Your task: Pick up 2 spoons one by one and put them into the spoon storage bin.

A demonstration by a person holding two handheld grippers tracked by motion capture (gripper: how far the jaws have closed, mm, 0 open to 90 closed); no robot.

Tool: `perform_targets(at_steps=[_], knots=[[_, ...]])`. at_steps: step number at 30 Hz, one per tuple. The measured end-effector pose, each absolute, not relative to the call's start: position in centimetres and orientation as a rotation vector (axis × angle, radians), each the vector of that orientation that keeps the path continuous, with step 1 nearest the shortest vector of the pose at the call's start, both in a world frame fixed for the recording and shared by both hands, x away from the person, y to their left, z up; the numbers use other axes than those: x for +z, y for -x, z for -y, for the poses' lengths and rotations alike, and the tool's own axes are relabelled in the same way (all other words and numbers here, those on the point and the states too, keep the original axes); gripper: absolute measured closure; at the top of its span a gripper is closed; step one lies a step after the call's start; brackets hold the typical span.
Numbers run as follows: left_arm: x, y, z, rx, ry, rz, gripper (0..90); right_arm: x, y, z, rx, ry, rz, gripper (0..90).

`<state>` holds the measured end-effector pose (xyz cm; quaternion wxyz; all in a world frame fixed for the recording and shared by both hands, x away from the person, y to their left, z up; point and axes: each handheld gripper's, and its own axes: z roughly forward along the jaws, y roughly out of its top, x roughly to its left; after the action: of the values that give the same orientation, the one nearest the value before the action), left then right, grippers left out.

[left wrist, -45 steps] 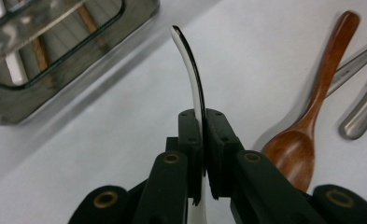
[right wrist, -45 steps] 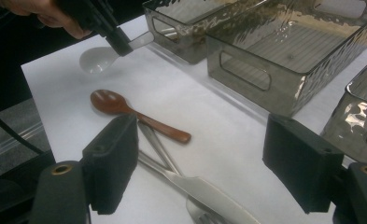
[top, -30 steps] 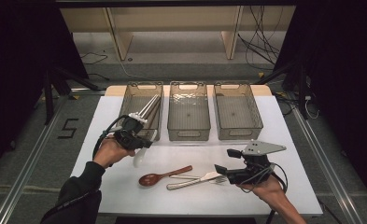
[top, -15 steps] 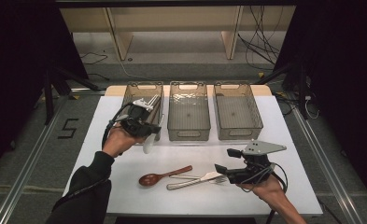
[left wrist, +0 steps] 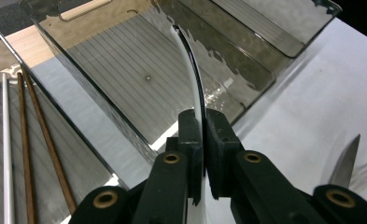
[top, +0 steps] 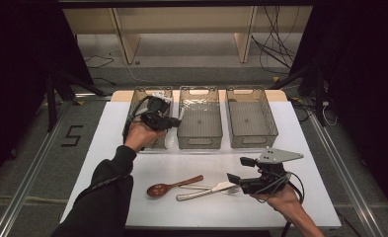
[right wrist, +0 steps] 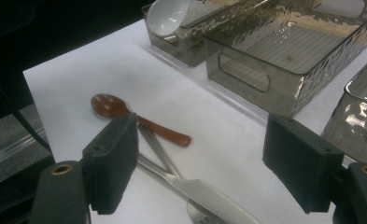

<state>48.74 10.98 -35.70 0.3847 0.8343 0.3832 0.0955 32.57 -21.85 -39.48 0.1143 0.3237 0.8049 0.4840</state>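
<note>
High view, left gripper: sits over the near end of the left bin, by the gap to the middle bin; jaws clamped on a white spoon.
High view, white spoon: its pale bowl hangs below the gripper at the near corner of the left bin, just beside the middle bin's wall.
Left gripper view, grip: both black jaws are pressed tight on the thin white handle, seen edge-on, which curves up and away over the ribbed floor of the middle bin.
Left gripper view, chopsticks: pale and brown sticks lie lengthwise in the neighbouring bin at the left edge.
Left gripper view, knife tip: shows on the white table at the lower right.
High view, right gripper: rests low at the near right of the white table, jaws spread apart and holding nothing, pointing at the cutlery.
Right gripper view, jaws: stand wide, with the knife lying on the table between them, untouched.
Right gripper view, brown spoon: lies flat beyond the left jaw, handle toward the knife.
High view, fork: lies with the knife just before the right gripper.
High view, right bin: stands beside the middle bin.
</note>
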Motion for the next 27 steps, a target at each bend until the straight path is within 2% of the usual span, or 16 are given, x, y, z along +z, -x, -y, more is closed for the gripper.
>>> perform_targets(at_steps=[10, 27], knots=[[-35.3, -51.7, -9.6, 0.260, -2.096, -1.011, 85.4, -39.5, -32.6, 21.9, 1.428, -0.955, -2.359, 27.5], [-36.4, -53.6, -7.8, 0.329, -2.081, -1.030, 85.3, -39.6, -32.7, 21.9, 1.424, -0.947, -2.369, 27.5]])
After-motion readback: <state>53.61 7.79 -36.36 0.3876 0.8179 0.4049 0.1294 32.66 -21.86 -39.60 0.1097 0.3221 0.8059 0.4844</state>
